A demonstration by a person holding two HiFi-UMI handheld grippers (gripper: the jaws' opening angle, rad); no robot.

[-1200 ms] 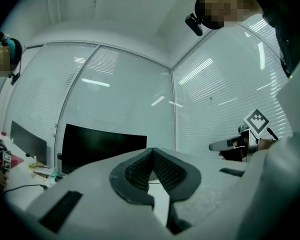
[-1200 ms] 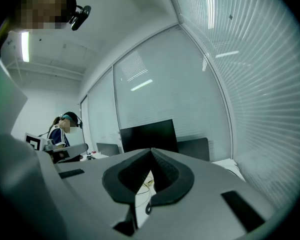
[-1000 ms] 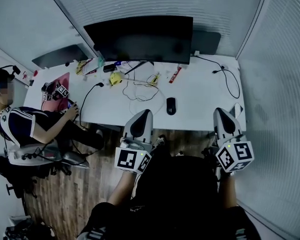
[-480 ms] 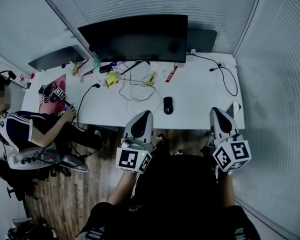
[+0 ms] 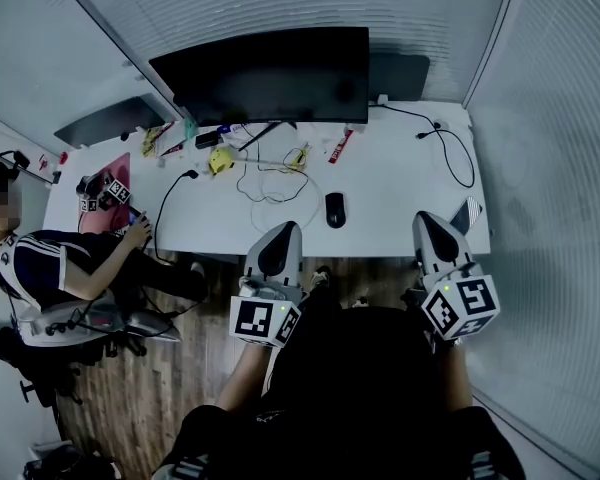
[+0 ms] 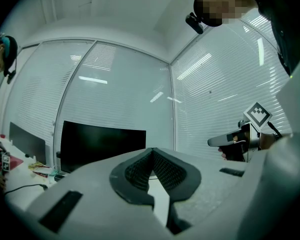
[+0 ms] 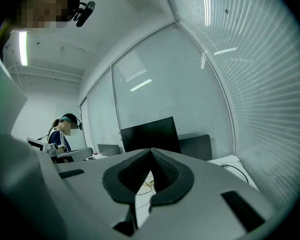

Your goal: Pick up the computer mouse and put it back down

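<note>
Computer mouse (image 5: 335,209): black
Counter (image 5: 400,203): white
Monitor (image 5: 265,73): black
Mat (image 5: 128,163), left counter edge: pink
Floor (image 5: 130,388): brown planks are seen

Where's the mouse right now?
In the head view, the mouse sits on the white desk near its front edge, in front of the monitor, right of the looped cable.

My left gripper (image 5: 289,226) and right gripper (image 5: 423,217) both wear pale grey, tapering shells with a dark oval recess on top. Each carries a white cube (image 5: 264,320) printed with black square markers. The clothing (image 5: 360,388) I see below them is black.
</note>
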